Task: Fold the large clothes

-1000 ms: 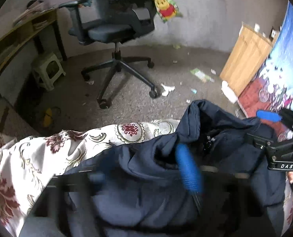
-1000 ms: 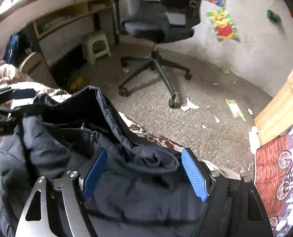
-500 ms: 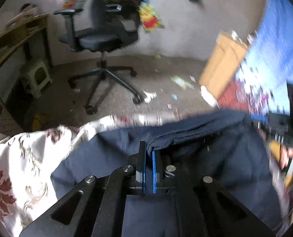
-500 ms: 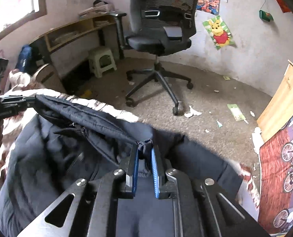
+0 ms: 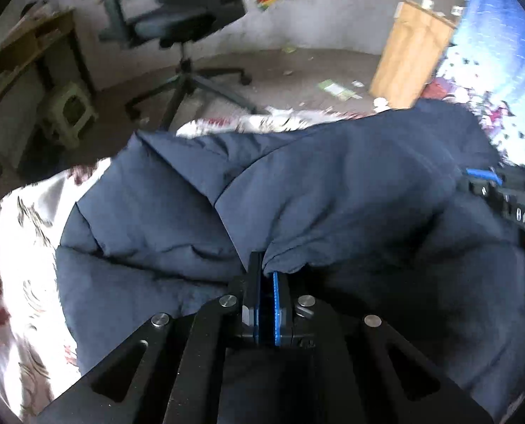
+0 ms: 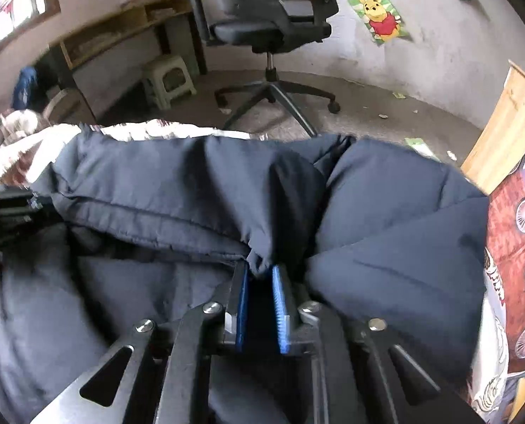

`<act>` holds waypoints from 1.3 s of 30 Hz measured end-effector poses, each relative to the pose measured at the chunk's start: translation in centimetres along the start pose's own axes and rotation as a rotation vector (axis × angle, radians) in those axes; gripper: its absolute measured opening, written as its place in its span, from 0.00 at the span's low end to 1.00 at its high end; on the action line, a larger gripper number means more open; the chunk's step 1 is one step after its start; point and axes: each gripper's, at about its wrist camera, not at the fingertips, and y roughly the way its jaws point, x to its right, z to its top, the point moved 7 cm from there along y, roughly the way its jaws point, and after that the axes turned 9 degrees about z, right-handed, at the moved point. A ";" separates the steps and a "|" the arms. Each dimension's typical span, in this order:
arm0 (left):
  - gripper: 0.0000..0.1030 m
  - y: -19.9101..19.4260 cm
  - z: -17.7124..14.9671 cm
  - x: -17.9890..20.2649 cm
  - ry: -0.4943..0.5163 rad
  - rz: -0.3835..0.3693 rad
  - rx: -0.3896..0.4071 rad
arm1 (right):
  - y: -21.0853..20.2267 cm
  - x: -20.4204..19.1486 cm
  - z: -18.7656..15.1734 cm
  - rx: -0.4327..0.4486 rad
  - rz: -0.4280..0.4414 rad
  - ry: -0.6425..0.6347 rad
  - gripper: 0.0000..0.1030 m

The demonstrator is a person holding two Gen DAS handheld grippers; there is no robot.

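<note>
A large navy padded jacket [image 5: 333, 190] lies on a bed with a white floral sheet [image 5: 18, 247]. My left gripper [image 5: 266, 272] is shut on a fold of the jacket's edge, low in the middle of the left wrist view. My right gripper [image 6: 260, 272] is shut on a bunched bit of the same jacket [image 6: 156, 190] in the right wrist view. The right gripper also shows at the right edge of the left wrist view [image 5: 502, 190]. The left gripper shows dimly at the left edge of the right wrist view [image 6: 11, 205].
Beyond the bed is a littered floor with a black office chair [image 6: 273, 24], a small plastic stool [image 6: 169, 79] and a wooden desk [image 6: 114, 31]. A wooden board [image 5: 414, 49] leans at the right. A patterned blanket [image 6: 520, 219] lies to the right.
Both grippers shut on the jacket's edge and carried it forward over the rest of the jacket. The garment now lies flatter and more spread out.
</note>
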 end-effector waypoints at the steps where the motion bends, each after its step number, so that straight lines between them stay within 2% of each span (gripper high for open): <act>1: 0.07 -0.9 0.1 -0.1 0.006 -0.017 0.017 | -1.5 -0.1 0.6 0.022 0.019 0.005 0.17; 3: 0.11 -3.1 0.5 -0.8 0.005 -0.052 0.079 | -3.5 -0.2 1.7 0.069 0.054 0.000 0.27; 4: 0.12 -4.2 0.9 -1.0 -0.002 -0.063 0.117 | -4.9 -0.4 2.7 0.112 0.066 -0.007 0.29; 5: 0.17 -5.4 1.4 -1.2 -0.011 -0.076 0.159 | -6.1 -0.5 3.8 0.155 0.071 -0.008 0.30; 6: 0.28 -6.9 2.5 -1.5 -0.034 -0.090 0.228 | -6.6 -0.4 4.4 0.180 0.077 -0.004 0.31; 7: 0.35 -7.7 3.5 -1.7 -0.056 -0.087 0.269 | -7.0 -0.4 5.7 0.213 0.086 0.016 0.31; 8: 0.48 -8.4 4.5 -1.8 -0.080 -0.082 0.309 | -6.8 -0.2 6.8 0.226 0.096 0.036 0.31; 10: 0.50 -8.4 7.5 -1.9 -0.148 -0.087 0.356 | -5.1 -0.4 9.2 0.241 0.129 0.083 0.31; 12: 0.50 -7.0 9.6 -1.6 -0.184 -0.109 0.325 | -2.9 -0.8 10.6 0.214 0.172 0.115 0.31; 15: 0.50 -2.6 11.1 -0.4 -0.181 -0.163 0.177 | 1.1 -2.0 11.3 0.122 0.283 0.164 0.29; 16: 0.49 -1.5 10.9 0.0 -0.169 -0.193 0.134 | 1.7 -2.3 10.9 0.090 0.290 0.152 0.25; 17: 0.45 -0.5 10.6 0.2 -0.154 -0.224 0.092 | 2.2 -2.3 10.3 0.056 0.280 0.126 0.19; 19: 0.38 1.1 8.7 1.3 -0.082 -0.257 0.023 | 3.1 -2.5 8.1 -0.023 0.224 0.046 0.18; 20: 0.31 1.8 7.9 1.4 -0.039 -0.249 -0.003 | 3.3 -2.3 6.9 -0.059 0.203 0.029 0.18; 21: 0.25 2.3 6.5 2.2 0.030 -0.218 -0.041 | 3.5 -2.1 5.8 -0.094 0.177 0.011 0.10; 23: 0.22 2.7 4.8 2.6 0.114 -0.181 -0.055 | 3.7 -1.3 3.5 -0.156 0.103 -0.037 0.05; 25: 0.20 3.3 3.6 3.0 0.170 -0.147 -0.079 | 4.4 -0.4 2.2 -0.202 0.083 -0.043 0.04; 29: 0.18 5.2 2.1 3.4 0.199 -0.110 -0.104 | 6.9 0.5 0.1 -0.266 0.061 -0.009 0.00; 32: 0.18 6.3 1.2 3.7 0.221 -0.069 -0.075 | 7.9 0.6 0.1 -0.252 0.043 -0.013 0.00; 37: 0.18 6.7 0.5 3.5 0.193 -0.057 0.000 | 7.6 1.3 -0.3 -0.167 0.102 0.074 0.00; 39: 0.18 6.5 0.3 3.7 0.199 -0.042 0.023 | 7.6 1.3 -0.3 -0.134 0.096 0.087 0.00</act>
